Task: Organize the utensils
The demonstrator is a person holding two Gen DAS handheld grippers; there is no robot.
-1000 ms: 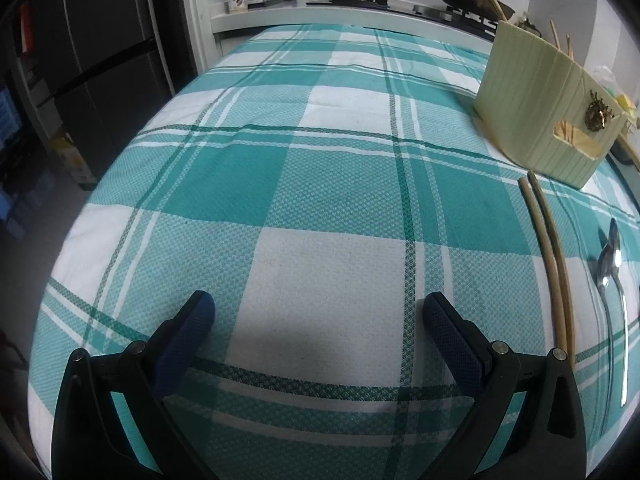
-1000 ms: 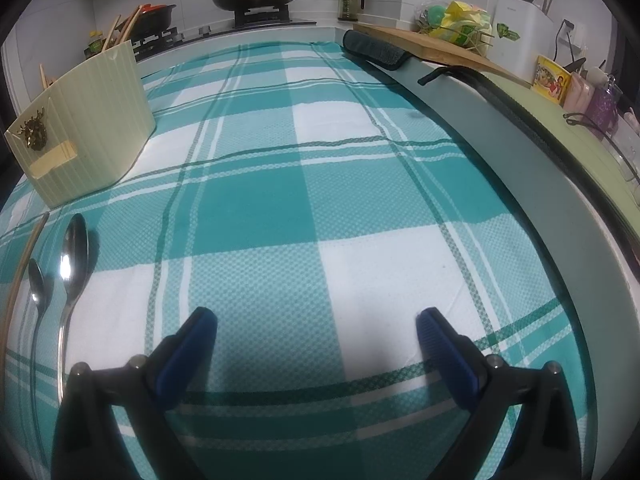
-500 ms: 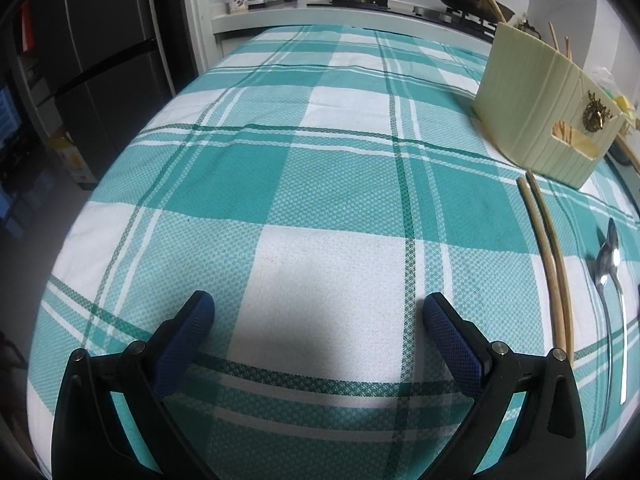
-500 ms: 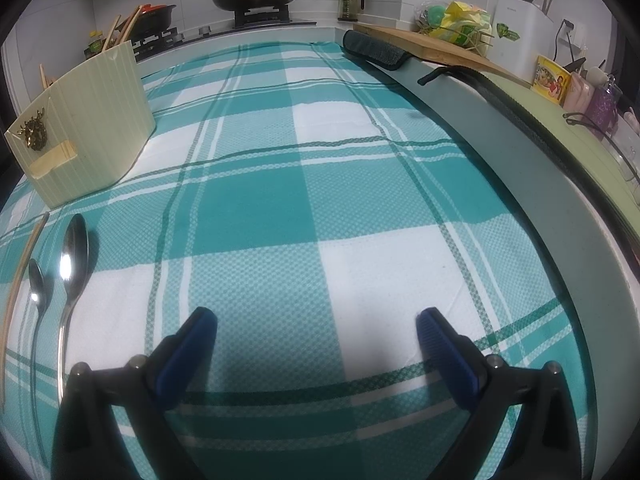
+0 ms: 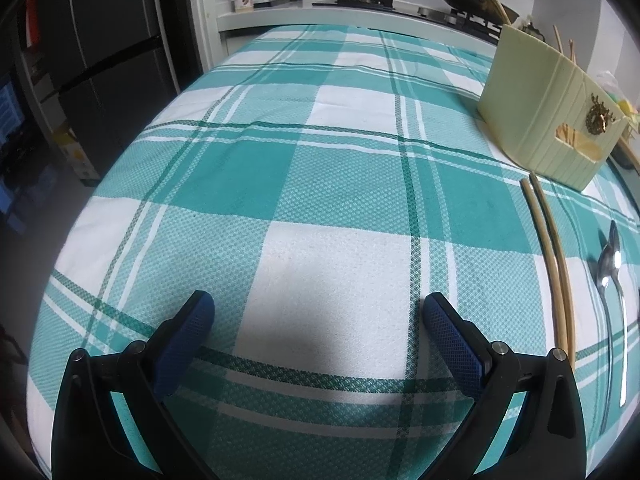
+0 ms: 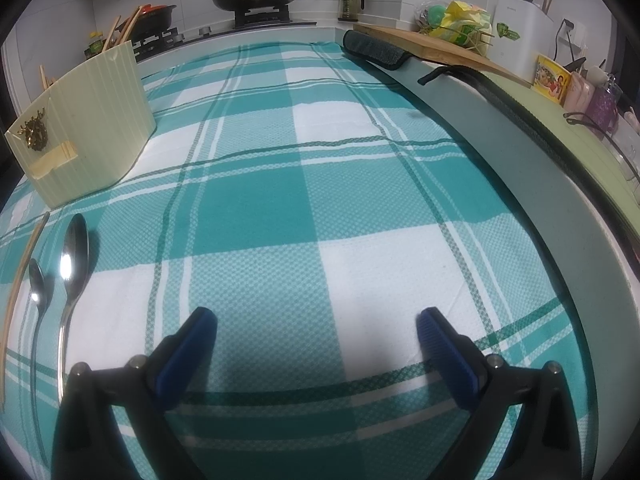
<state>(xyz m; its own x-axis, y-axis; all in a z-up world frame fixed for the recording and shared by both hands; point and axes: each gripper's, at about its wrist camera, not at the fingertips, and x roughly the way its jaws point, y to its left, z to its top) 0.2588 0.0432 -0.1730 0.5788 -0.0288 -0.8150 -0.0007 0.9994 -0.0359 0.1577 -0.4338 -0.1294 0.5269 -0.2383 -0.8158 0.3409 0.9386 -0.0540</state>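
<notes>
kitchen counters, a stove with pans and a dark fridge ring the desk, which is covered by a teal and white checked cloth (image 5: pixel 280 184). both tools hang low over bare cloth with nothing between their blue pads: the left gripper (image 5: pixel 319 316) has its jaws spread wide and empty, and the right gripper (image 6: pixel 316 330) likewise stands wide apart, gripping nothing. that reads as a ready stance, each hovering to one side of the loose utensils, which lie between the two views.

the utensils lie flat in a tidy row, handles pointing toward the person, probably laid out so each can be pinched along its shaft. counted: two wooden chopsticks (image 5: pixel 550 248) lying side by side and nearly touching, and two metal spoons, a large spoon (image 6: pixel 73 256) and a small spoon (image 6: pixel 39 296) just beside it. only one chopstick edge shows in the right view.

one cream utensil holder (image 5: pixel 540 112) stands upright just beyond the chopstick tips, its open slot facing the utensils; a few sticks already poke out of it, too indistinct to count. sorting seems not yet begun.
</notes>
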